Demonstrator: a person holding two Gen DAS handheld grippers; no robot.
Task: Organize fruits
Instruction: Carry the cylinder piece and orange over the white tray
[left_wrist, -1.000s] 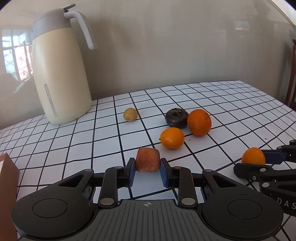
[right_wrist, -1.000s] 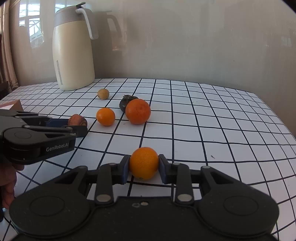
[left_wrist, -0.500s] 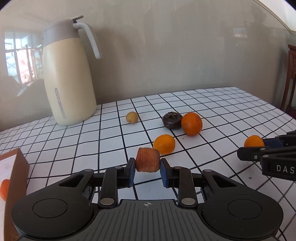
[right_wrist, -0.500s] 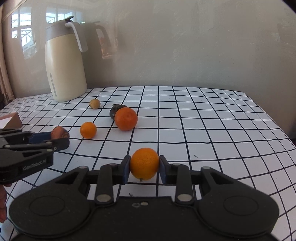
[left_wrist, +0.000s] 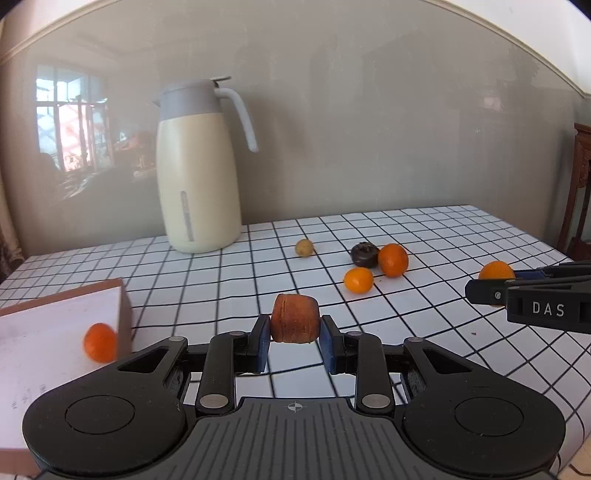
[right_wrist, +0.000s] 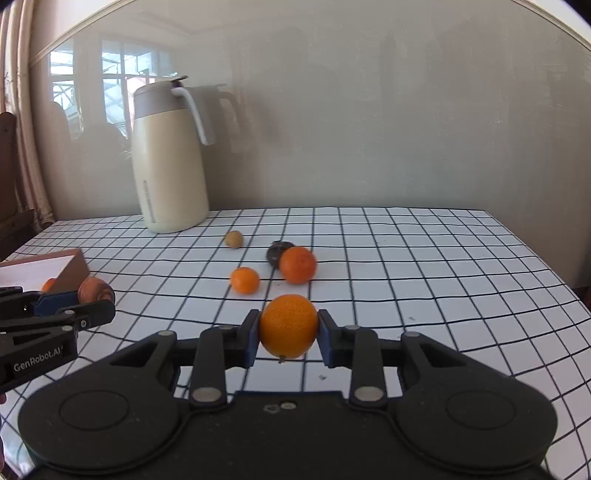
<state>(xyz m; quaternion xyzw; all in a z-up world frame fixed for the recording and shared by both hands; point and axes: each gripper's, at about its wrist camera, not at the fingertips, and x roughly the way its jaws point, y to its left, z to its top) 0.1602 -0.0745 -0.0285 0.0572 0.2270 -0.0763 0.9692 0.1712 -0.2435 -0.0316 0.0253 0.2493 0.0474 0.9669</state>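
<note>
Left gripper clamps a brown fruit, right gripper an orange — both lifted since a second ago (box now beside the left).

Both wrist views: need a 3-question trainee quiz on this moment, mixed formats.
1. True or false: the left gripper is empty.
2. What does the right gripper hold? A) orange B) jug C) box
3. Fill in: how many fruits lie loose on the table?

Key
1. False: it grips a brown fruit.
2. A, an orange.
3. Four.
</note>
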